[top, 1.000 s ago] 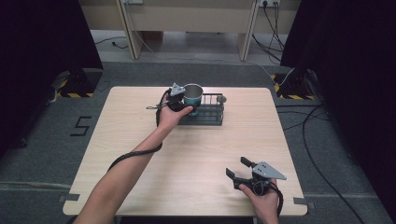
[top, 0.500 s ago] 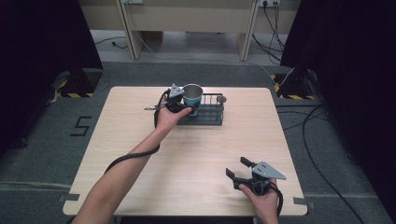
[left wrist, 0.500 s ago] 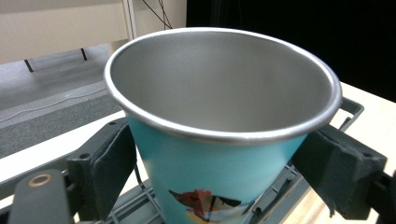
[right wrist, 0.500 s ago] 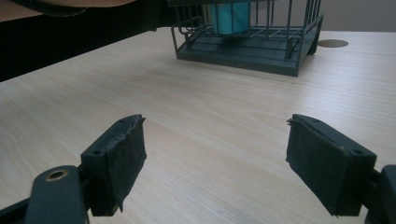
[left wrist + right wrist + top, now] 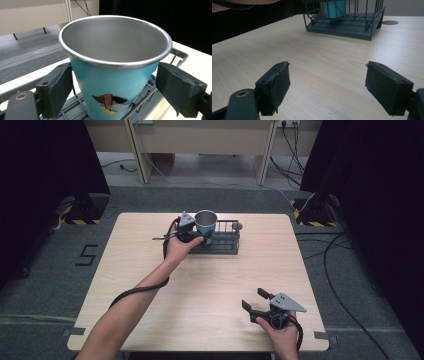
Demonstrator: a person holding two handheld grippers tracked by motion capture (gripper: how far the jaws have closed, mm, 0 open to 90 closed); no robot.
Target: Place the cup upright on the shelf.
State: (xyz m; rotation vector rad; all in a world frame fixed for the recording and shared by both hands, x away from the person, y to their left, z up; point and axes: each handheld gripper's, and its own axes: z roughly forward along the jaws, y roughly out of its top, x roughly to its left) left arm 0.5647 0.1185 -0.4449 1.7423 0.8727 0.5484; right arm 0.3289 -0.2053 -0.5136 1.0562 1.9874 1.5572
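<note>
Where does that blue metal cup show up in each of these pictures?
High view: blue cup far, centre, in the dark wire rack.
Left gripper view: cup huge, centre, between the jaws.
Right gripper view: cup at top, behind rack bars.
Shared landmark: the rack.

Cup (image 5: 206, 221) in rack (image 5: 222, 241) at table (image 5: 150, 285) far edge (rack's left end), right tongs (image 5: 254, 299) near-right

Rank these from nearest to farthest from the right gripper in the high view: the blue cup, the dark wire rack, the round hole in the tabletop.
From the right gripper, near the table's front edge:
1. Dark wire rack, far middle.
2. Blue cup, at the rack's left end.
3. Round hole, beyond the rack's right end. It and the cup are too close to call.
</note>
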